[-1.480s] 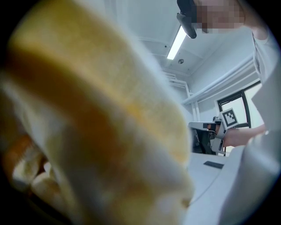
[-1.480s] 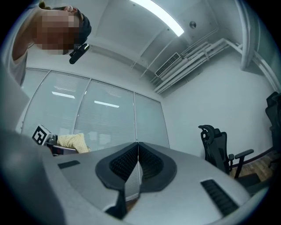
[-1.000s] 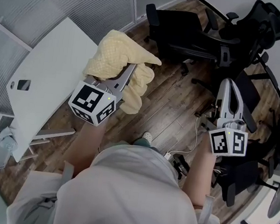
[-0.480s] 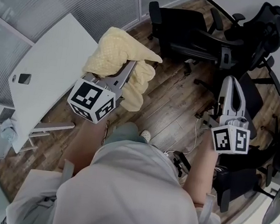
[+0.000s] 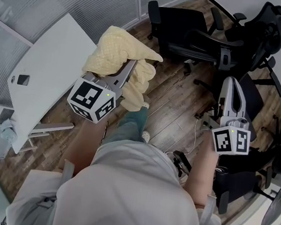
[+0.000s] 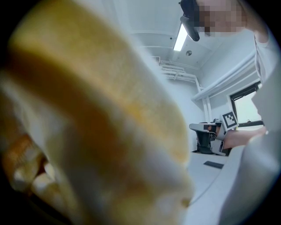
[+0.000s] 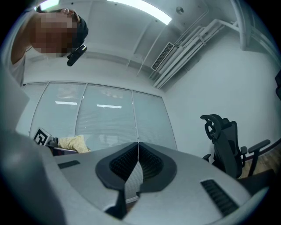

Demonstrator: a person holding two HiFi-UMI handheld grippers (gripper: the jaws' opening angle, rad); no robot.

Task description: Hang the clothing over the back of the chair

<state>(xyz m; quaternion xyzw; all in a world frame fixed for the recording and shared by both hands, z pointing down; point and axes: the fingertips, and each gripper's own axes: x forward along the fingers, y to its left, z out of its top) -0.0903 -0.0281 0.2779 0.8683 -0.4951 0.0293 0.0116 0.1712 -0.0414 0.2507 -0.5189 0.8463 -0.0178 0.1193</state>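
The left gripper (image 5: 127,71) is pinching the clothing (image 5: 114,51), with its jaws closing on the cloth. The clothing is looking soft, fuzzy and pale yellow. It is bunching up on top of the gripper and hanging down over the wood floor (image 5: 176,108), beside the white table (image 5: 49,69). The right gripper (image 5: 231,84) is holding nothing, and its jaws are pressing together. Both arms are reaching forward toward the black chairs (image 5: 189,34).

No word, brand or number is legible; the only print is black-and-white square marker patterns on the white cubes (image 5: 92,100) of the left hand-held gripper (image 5: 129,69) and right hand-held gripper (image 5: 231,83)
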